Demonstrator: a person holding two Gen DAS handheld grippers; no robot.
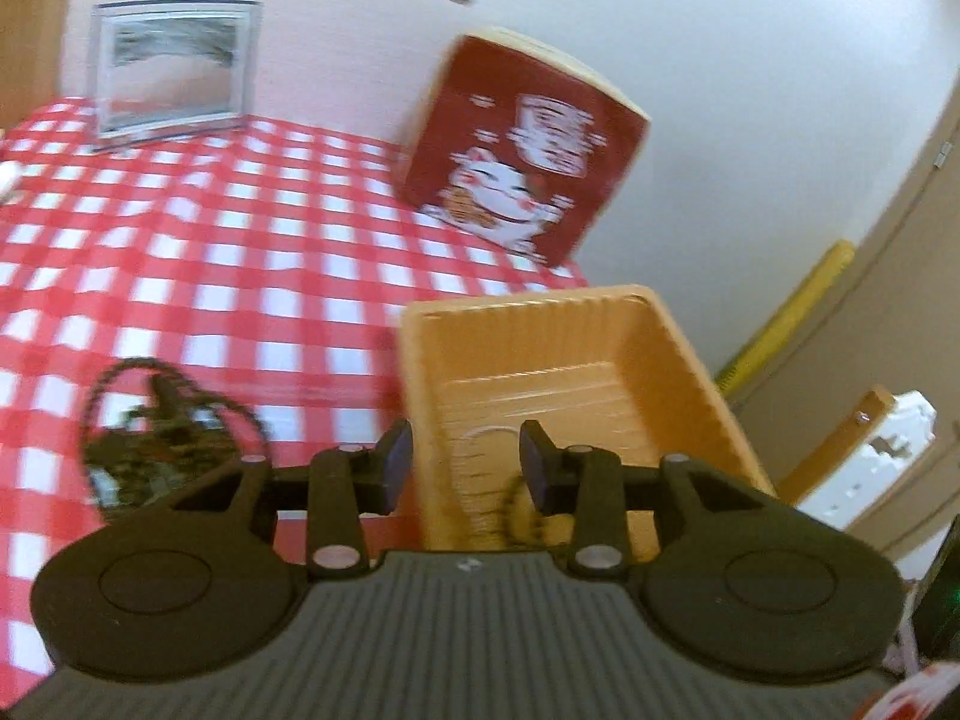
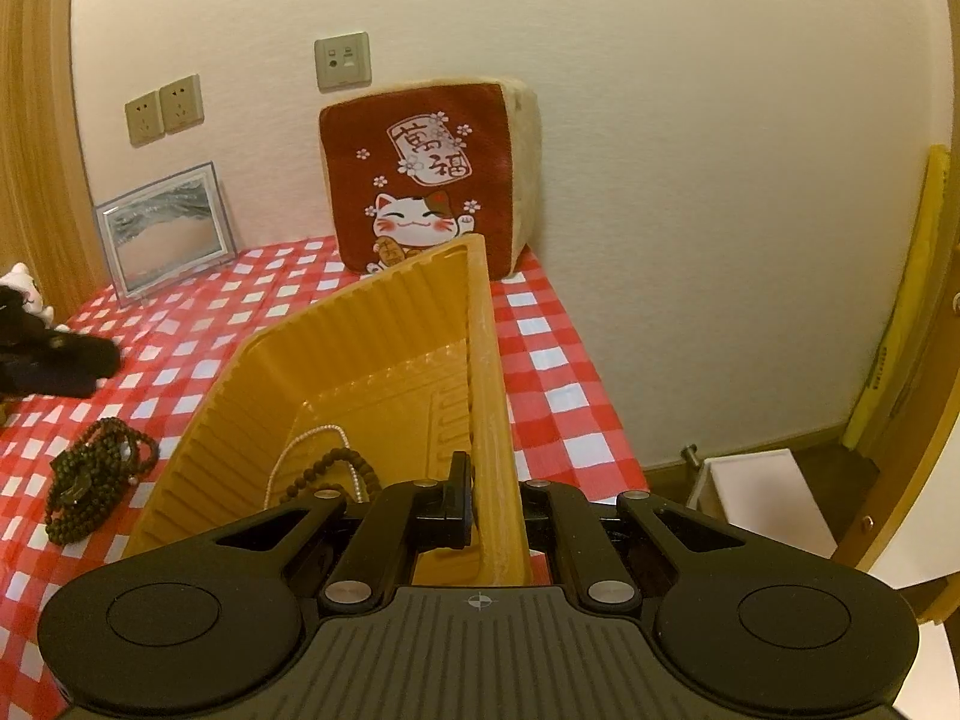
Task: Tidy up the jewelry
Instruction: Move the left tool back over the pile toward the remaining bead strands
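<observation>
Now right fingers [image 2: 489, 510] clamp the tray [image 2: 360, 348] wall; left fingers [image 1: 465, 468] gape above it.

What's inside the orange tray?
Inside the orange tray lie a brown bead string and a white bead chain. The right tool hides the near corner.

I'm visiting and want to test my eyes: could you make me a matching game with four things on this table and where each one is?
Things:
1. brown bead string
2. dark bead pile
3. picture frame
4. cat cushion

Places:
A. leaning on the wall, far left
B. inside the orange tray
C. on the checked cloth, left of the tray
D. against the wall behind the tray

Pairs: 1-B, 2-C, 3-A, 4-D
</observation>
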